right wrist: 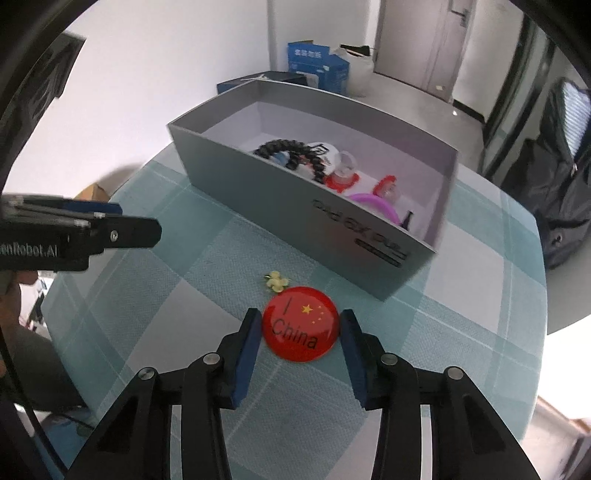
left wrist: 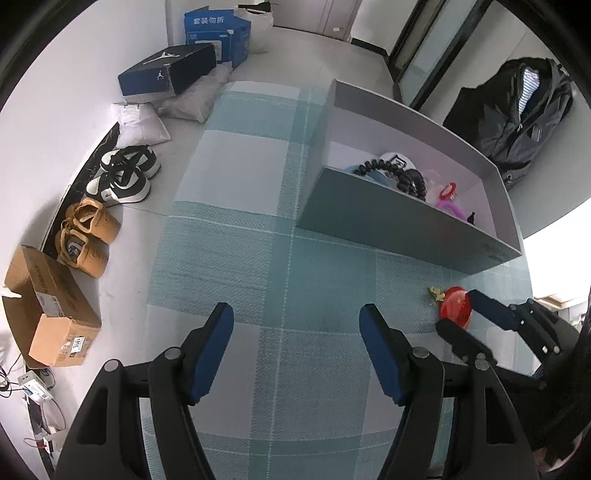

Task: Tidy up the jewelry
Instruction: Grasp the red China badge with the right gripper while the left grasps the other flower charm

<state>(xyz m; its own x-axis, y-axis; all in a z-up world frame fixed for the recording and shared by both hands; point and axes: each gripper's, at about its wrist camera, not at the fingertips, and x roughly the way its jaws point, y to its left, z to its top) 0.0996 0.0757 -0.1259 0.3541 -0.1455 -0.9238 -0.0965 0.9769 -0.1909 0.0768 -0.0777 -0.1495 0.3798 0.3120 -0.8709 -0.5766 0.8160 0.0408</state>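
Note:
A round red badge [right wrist: 300, 328] with a flag and the word "China" lies on the checked tablecloth [right wrist: 184, 295]. My right gripper [right wrist: 300, 330] is open, one finger on each side of the badge, close to its edges. A small yellow flower piece [right wrist: 275, 281] lies just beyond the badge. A grey box [right wrist: 280, 206] behind them holds black bead bracelets [right wrist: 291, 149], red and clear pieces and a purple ring [right wrist: 373, 205]. My left gripper [left wrist: 297, 314] is open and empty over the cloth, left of the badge [left wrist: 456, 306] and the right gripper [left wrist: 458, 312].
The left gripper [right wrist: 110, 229] shows side-on at the left of the right wrist view. Shoes [left wrist: 122, 177], cardboard boxes [left wrist: 51, 310] and blue boxes [left wrist: 214, 33] sit on the floor left of the table. A black bag [left wrist: 524, 110] lies to the right.

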